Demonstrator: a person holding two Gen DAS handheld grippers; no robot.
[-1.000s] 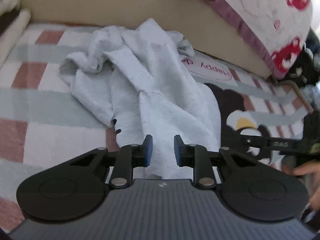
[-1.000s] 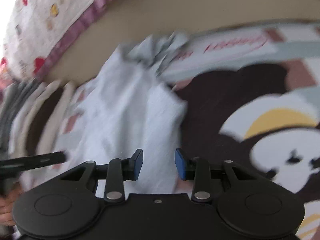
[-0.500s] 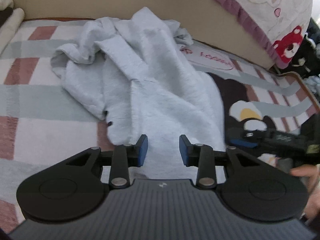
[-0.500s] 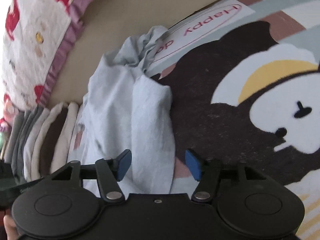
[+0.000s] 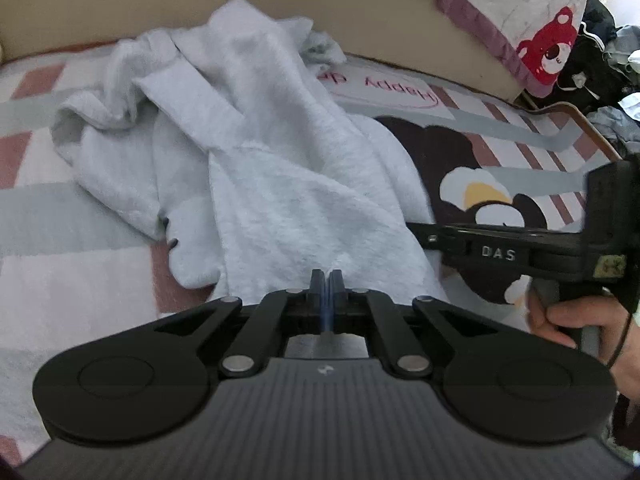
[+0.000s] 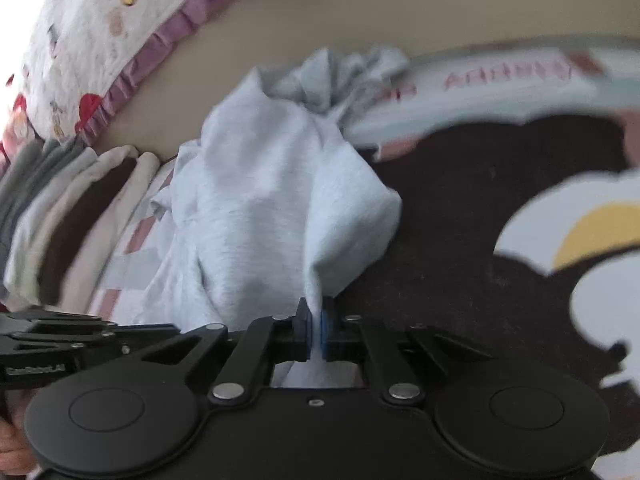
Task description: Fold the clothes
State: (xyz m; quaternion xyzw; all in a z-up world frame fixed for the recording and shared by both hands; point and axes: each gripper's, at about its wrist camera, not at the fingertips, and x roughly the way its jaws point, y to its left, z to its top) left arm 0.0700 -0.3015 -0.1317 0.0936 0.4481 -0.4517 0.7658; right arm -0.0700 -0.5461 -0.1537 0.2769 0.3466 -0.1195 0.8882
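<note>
While the crumpled pale grey fleece garment (image 5: 256,168) lies on a pink-and-grey checked blanket with a brown cartoon bear (image 5: 80,216), both tools pinch its near edge. The left gripper (image 5: 327,280) is clenched on the hem, blue pads pressed together with cloth between. The right gripper (image 6: 315,320) is likewise clamped on a fold of the same fabric. A stack of folded clothes (image 6: 64,216) sits left of the garment, below a beige headboard (image 6: 360,12).

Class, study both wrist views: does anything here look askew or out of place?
Yes: the pale grey garment lies crumpled and twisted on the checked blanket, bunched near the beige headboard, unlike the neatly folded stack beside it.
</note>
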